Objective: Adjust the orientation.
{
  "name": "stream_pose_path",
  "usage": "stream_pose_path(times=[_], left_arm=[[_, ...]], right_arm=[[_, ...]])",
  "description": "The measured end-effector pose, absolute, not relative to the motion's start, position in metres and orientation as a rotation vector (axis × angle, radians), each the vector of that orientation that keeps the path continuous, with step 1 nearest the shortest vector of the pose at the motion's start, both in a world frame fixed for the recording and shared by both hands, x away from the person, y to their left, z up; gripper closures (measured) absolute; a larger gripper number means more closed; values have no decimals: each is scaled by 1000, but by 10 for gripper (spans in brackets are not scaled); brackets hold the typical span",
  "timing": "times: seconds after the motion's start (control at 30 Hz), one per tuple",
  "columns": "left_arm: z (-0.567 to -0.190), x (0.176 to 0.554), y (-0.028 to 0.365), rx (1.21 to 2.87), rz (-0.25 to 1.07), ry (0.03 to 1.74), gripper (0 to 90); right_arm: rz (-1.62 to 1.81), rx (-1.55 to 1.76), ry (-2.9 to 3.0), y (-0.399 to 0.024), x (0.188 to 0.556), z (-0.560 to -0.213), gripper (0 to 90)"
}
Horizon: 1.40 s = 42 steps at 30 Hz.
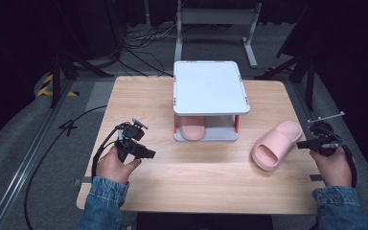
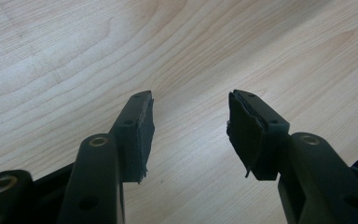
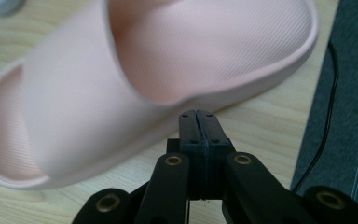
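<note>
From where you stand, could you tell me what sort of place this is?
Probably a lab recording station, not a home: a wooden table ringed by dark stands and floor cables, with a small shoe rack and pink slippers as props.

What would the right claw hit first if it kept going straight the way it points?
Most likely the pink slipper: the shut right claw points at its side edge, almost touching it. Whether it already touches is unclear from the pictures.

A lab: dark curtains, floor cables (image 1: 143, 36), metal stands (image 1: 57, 72).
</note>
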<state>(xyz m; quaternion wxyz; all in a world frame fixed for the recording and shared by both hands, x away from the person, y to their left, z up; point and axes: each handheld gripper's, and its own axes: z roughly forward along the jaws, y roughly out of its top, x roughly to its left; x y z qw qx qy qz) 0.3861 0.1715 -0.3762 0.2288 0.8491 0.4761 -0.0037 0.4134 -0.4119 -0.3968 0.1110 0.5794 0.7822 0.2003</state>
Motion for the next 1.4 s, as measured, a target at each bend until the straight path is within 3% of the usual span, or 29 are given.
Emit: stream_pose_path(times=[0.17, 0.47, 1.4], left_arm=[[-377, 384, 174, 2342, -6, 1323, 501], [-380, 383, 176, 2340, -9, 1339, 501], [-379, 396, 162, 2366, -32, 1281, 501]], right_arm=[[613, 1590, 2294, -403, 418, -384, 897], [544, 1568, 2365, -392, 433, -396, 897], [531, 1411, 2648, -314, 389, -389, 865]])
